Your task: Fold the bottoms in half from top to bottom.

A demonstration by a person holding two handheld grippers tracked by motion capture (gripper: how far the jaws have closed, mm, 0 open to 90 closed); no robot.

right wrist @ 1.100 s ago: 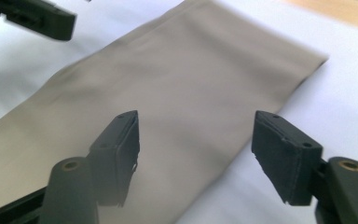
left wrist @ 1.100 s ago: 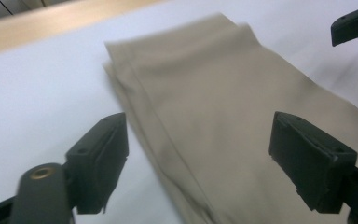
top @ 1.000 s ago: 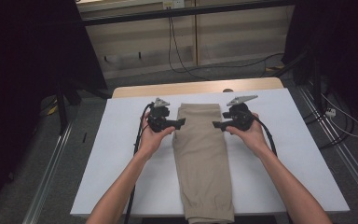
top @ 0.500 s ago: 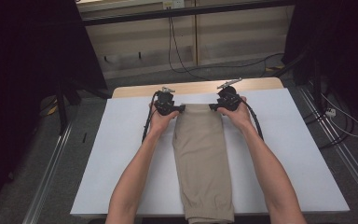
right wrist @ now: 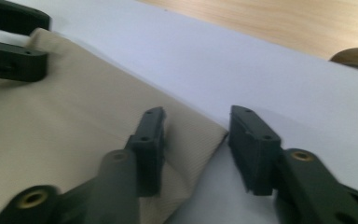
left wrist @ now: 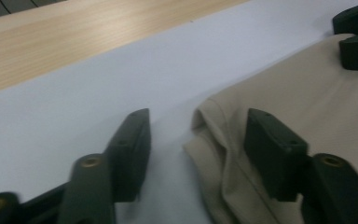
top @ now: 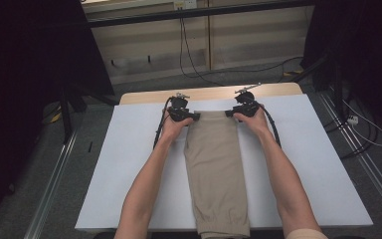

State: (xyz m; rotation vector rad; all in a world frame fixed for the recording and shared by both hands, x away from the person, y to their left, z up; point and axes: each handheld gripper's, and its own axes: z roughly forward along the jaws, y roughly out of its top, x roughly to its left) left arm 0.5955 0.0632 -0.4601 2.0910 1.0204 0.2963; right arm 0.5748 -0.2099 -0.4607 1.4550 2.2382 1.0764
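Folded beige trousers (top: 216, 164) lie lengthwise on the white table cover (top: 129, 164). My left gripper (top: 195, 117) is down at their far left corner, my right gripper (top: 229, 113) at their far right corner. In the left gripper view the cloth corner (left wrist: 214, 121) lies between the jaws of the left gripper (left wrist: 198, 149); one jaw rests over the cloth, the other on the white sheet, with a gap left. In the right gripper view the right gripper (right wrist: 203, 147) straddles the other corner (right wrist: 212, 135) the same way. Both pairs of jaws have just been closing around the cloth without pinching it.
A strip of bare wooden tabletop (top: 209, 93) runs beyond the white cover. Cables trail from both grippers along the forearms. Metal rails and floor cables flank the table. The trousers' hem end (top: 224, 226) reaches the near edge.
Both hands have moved away from me, from the trousers' sides to the far corners, and sunk to the table. The jaws now stand narrower around the cloth corners.
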